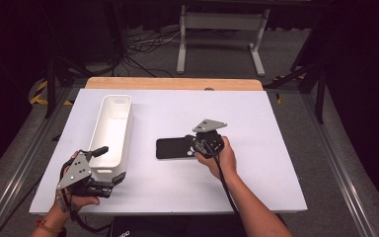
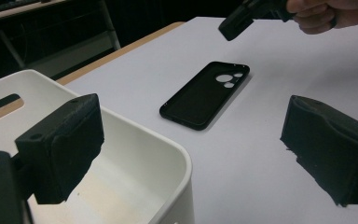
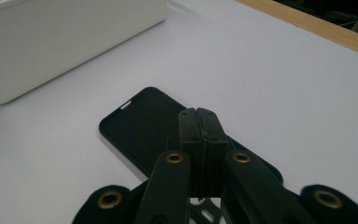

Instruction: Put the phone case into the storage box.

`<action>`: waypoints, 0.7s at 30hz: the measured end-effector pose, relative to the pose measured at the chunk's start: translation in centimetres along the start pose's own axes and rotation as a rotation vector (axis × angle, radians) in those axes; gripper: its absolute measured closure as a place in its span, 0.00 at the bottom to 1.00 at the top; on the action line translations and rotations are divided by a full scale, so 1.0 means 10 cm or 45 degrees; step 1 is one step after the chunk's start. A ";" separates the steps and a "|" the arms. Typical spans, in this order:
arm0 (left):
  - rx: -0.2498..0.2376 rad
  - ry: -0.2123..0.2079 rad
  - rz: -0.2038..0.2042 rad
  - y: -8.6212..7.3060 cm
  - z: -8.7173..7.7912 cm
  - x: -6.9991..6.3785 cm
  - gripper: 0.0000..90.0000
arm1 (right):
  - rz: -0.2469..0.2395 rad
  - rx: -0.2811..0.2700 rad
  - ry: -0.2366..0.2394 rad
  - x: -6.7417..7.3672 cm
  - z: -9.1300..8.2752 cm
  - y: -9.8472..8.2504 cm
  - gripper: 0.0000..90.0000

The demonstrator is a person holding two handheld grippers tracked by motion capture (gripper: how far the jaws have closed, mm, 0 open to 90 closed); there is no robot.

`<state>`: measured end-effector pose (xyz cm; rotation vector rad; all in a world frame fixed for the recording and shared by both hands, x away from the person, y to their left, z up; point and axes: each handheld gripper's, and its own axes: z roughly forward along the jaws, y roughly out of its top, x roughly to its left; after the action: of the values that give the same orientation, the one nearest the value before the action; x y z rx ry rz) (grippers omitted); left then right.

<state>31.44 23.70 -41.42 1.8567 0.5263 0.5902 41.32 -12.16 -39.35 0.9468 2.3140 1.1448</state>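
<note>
So the black phone case [image 1: 175,147] was lying flat on the white worktop [image 1: 256,123], pretty much dead centre, open side up, with its camera cutouts at the end nearest the right hand. The right tongs [image 1: 195,146] were over that end of the case, coming in from about 3 o'clock, and they were clenched tight: in the right gripper view the two black jaws sat pressed together with nothing between them, hanging right above the case [image 3: 135,123]. Couldn't tell whether the tips were actually touching the case or just over it. From the left gripper view the right tongs [image 2: 235,23] looked like they sat a bit above the worktop, just past the far end of the case [image 2: 205,93], with the person's fingers wrapped round the body. The left tongs [image 1: 109,166] were down at about 8 o'clock on the worktop, released, jaws spread wide, straddling the near end of the long white bin [image 1: 109,129]. In the left gripper view one jaw sat over the inside of the bin [image 2: 177,161] and the other hung outside it over bare worktop, and neither was gripping anything. The bin itself ran from roughly 8 o'clock up toward 11 o'clock, well to the left of the case, with a slot handle cut in its far end wall. Case and bin were clearly apart, with plain white worktop between them.
</note>
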 end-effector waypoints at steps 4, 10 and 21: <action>0.005 0.002 -0.002 -0.01 0.01 0.01 0.07 | 0.014 0.019 0.022 0.03 0.20 0.08 1.00; 0.010 -0.003 -0.001 -0.02 0.02 0.00 0.07 | 0.009 0.060 0.033 0.08 0.45 0.15 1.00; 0.016 -0.007 -0.001 -0.04 0.01 0.01 0.07 | -0.032 0.139 0.038 0.19 0.87 0.24 1.00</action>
<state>31.54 23.81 -41.81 1.8693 0.5283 0.5820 46.13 -5.07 -42.66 0.9422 2.4262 1.0385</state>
